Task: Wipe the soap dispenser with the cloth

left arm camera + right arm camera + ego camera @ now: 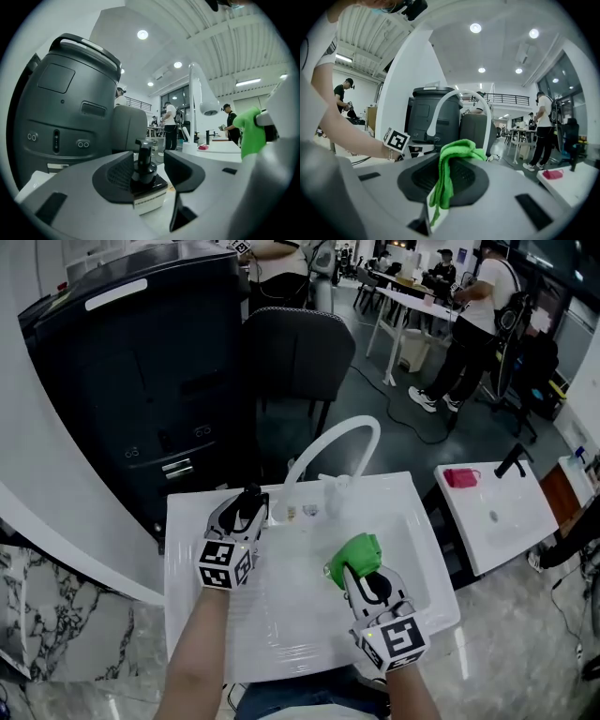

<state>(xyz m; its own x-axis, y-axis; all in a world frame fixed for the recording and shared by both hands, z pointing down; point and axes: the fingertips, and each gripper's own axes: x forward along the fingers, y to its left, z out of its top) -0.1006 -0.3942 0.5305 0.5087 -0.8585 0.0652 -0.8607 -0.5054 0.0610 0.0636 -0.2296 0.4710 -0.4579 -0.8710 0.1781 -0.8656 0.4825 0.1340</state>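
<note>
A white sink (281, 634) fills the middle, with its arched white faucet (339, 437) at the back rim. The right gripper (359, 570) hangs over the basin, pinching a green cloth (457, 149) that droops between its jaws. The left gripper (251, 499) is at the back rim, left of the faucet. Its jaws are spread, and the small dark soap dispenser (144, 164) stands upright between them, with a sliver of gap on one side.

Lit from round ceiling lamps (475, 28) high above and ahead of the jaws; bright, with soft shadows only. Strongly bowed at the edges of both gripper views, ringed in black. Slightly soft close to the jaws, sharper beyond. Dimmer in the head view, faint sheen on the sink (180, 549) beneath.
</note>
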